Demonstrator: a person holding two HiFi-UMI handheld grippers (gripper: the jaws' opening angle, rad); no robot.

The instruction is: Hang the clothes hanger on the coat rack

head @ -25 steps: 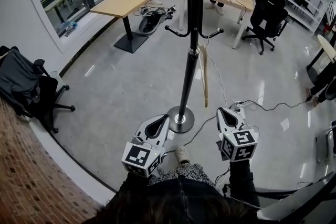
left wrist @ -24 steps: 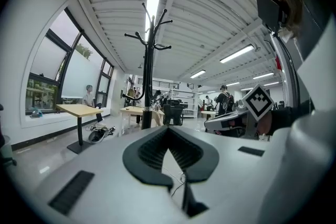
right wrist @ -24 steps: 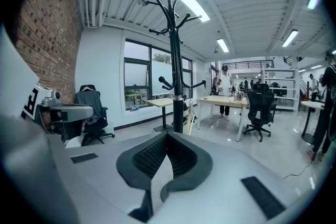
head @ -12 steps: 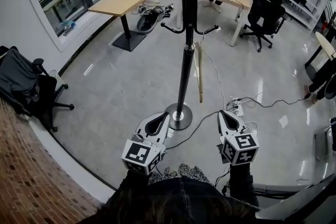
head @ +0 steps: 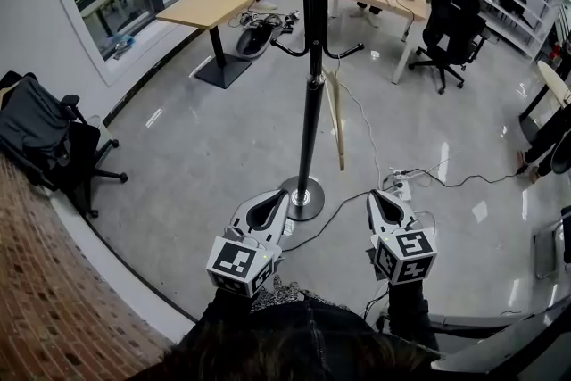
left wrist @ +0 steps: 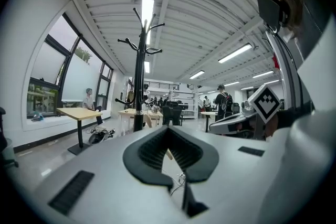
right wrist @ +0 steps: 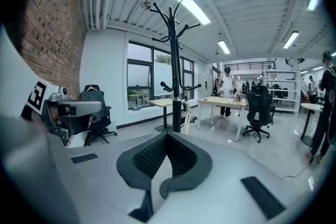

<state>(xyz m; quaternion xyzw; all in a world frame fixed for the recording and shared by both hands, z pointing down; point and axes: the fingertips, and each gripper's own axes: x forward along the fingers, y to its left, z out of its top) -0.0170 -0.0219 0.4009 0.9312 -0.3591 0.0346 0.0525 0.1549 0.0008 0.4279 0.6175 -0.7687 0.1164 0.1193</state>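
A black coat rack (head: 309,85) stands on a round base (head: 303,198) in front of me. It also shows in the left gripper view (left wrist: 139,86) and the right gripper view (right wrist: 176,92). A pale wooden hanger (head: 336,116) hangs from a lower hook on the rack's right side, apart from both grippers. Part of the hanger (right wrist: 186,114) shows beside the pole. My left gripper (head: 268,211) is low, just left of the base, shut with nothing in it (left wrist: 169,128). My right gripper (head: 385,208) is level with it on the right, also shut and holding nothing (right wrist: 167,134).
A cable and power strip (head: 399,185) lie on the floor right of the base. Black office chairs stand at left (head: 45,147) and far right (head: 451,27). Wooden tables (head: 210,6) stand behind the rack. A brick wall (head: 45,299) runs along my left.
The rack and hanging hanger have shifted slightly left and up in the head view. Both grippers stay shut and low near my body.
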